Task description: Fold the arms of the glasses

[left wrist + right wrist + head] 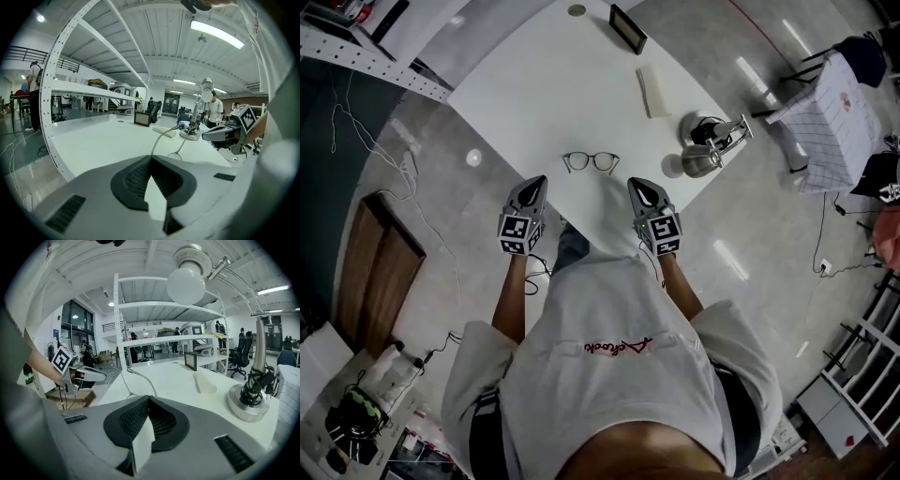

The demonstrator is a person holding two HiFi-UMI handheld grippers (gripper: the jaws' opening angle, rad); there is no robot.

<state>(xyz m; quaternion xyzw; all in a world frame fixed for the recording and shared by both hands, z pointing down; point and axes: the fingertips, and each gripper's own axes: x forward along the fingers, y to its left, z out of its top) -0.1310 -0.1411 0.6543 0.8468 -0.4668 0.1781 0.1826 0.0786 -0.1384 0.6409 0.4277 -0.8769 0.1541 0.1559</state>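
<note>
Thin dark-rimmed glasses (591, 161) lie on the white table (534, 94) near its front edge, arms unfolded toward me. My left gripper (537, 181) hovers just short of the left arm, jaws shut and empty. My right gripper (635, 184) sits the same way by the right arm, also shut and empty. In the left gripper view the glasses' arm (161, 137) rises beyond my shut left gripper (150, 157), and the right gripper (224, 133) shows at the right. In the right gripper view one arm (142, 377) curves just past my shut right gripper (149, 397).
A chrome desk lamp (708, 148) stands on the table's right corner, close to the right gripper. A folded white cloth (653, 91) and a small dark frame (628, 28) lie farther back. A white shelf rack (140, 333) stands beyond the table.
</note>
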